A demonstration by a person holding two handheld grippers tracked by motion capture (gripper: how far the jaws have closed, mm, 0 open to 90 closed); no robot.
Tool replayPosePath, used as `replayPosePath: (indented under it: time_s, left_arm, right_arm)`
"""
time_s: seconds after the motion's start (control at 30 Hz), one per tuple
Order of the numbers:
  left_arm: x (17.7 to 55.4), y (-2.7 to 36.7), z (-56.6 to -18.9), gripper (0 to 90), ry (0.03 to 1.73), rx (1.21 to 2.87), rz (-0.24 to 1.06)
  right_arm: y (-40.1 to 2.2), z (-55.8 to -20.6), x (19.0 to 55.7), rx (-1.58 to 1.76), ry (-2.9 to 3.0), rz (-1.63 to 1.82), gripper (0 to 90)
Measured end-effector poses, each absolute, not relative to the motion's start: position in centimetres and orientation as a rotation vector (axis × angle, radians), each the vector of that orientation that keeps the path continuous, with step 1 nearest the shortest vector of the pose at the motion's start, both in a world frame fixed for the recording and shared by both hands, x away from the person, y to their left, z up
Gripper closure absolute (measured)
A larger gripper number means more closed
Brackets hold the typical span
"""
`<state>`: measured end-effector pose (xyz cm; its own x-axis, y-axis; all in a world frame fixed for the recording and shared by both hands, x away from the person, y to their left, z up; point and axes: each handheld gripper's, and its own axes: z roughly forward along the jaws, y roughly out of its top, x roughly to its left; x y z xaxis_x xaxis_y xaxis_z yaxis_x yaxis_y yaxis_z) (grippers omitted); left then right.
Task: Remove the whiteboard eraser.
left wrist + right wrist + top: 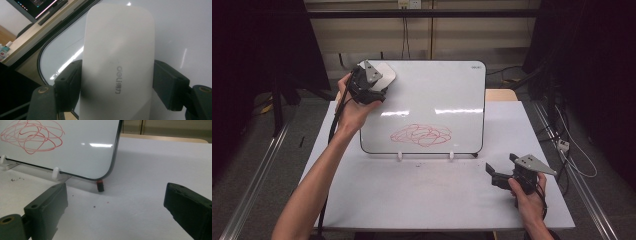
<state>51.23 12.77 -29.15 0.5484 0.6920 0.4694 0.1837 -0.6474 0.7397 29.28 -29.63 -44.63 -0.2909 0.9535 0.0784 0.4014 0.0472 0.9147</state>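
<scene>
While the right gripper (498, 176) is idling open near right, the left gripper (371, 91) is clamping the white eraser (117, 62) at the whiteboard (437, 90) far-left corner.

near table (422, 200) open, free pass left to right | whiteboard (437, 90) upright mid-table, blocks reach to far side | marker (100, 186) at board's near-right foot | left gripper (371, 87) with eraser (117, 57) occupies board's far-left corner
</scene>
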Motion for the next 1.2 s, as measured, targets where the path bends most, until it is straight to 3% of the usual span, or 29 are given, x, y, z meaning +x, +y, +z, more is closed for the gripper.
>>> replayPosePath:
  time_s: [0.43,1.2]
  left_arm:
    - [51.28,12.14,-29.25,30.0,0.729,2.161,1.073]
    - [51.42,12.62,-28.42,31.0,0.794,2.152,0.967]
  right_arm:
    - [-29.68,-44.67,29.25,1.365,1.75,1.221,5.2]
    - [-29.76,-44.66,29.26,1.368,1.75,1.225,5.1]
